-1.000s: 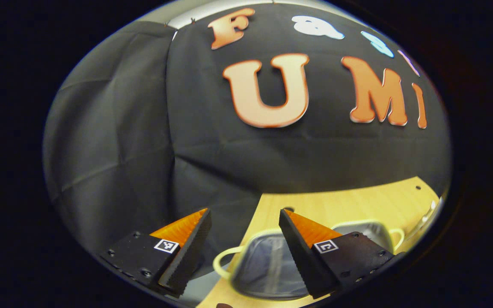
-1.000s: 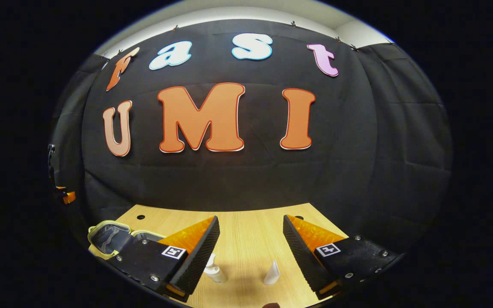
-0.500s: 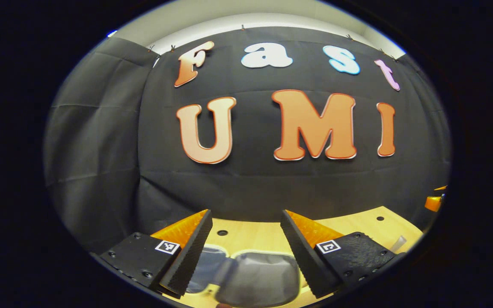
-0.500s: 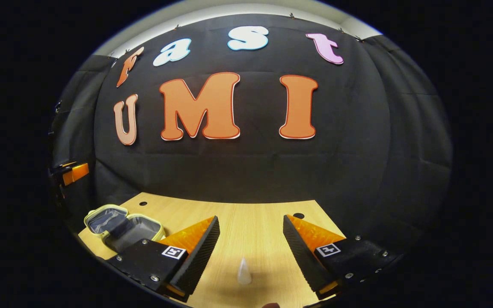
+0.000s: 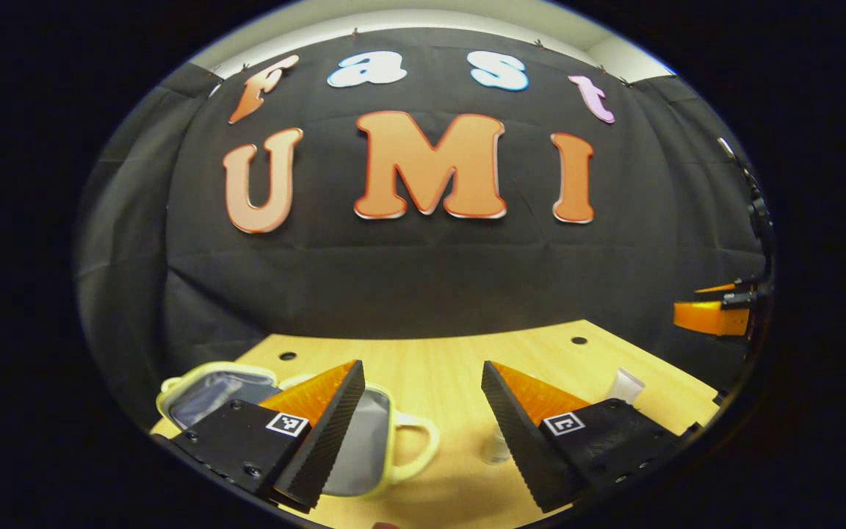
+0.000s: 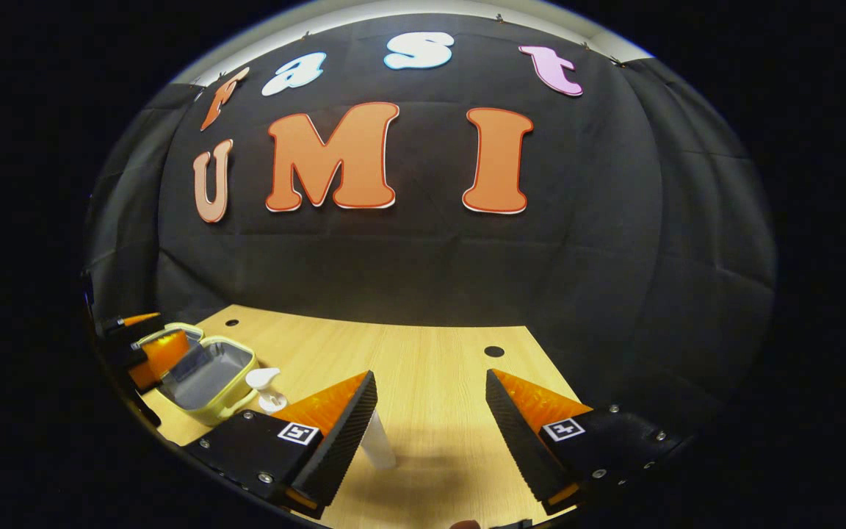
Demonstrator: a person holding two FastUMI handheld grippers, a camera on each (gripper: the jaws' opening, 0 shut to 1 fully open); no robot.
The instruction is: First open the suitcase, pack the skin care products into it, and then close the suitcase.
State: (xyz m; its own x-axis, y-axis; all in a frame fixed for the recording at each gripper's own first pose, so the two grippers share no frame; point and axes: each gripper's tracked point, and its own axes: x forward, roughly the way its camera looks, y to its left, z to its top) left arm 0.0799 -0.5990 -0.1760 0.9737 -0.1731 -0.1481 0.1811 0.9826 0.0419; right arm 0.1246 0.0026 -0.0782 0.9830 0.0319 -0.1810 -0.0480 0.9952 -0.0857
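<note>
Yellow-rimmed suitcase [image 6: 206, 371] lies open, grey lining bare, pump bottle [image 6: 267, 388] beside it.

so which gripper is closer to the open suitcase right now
Left. The left gripper hangs right at the open suitcase, one finger overlapping it. The right gripper is off to the side, over the white tube.

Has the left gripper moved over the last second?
Yes. In the left gripper view the left gripper has swung right: the wall's corner fold has slid out to the left, and the open suitcase now sits under its left finger.
</note>
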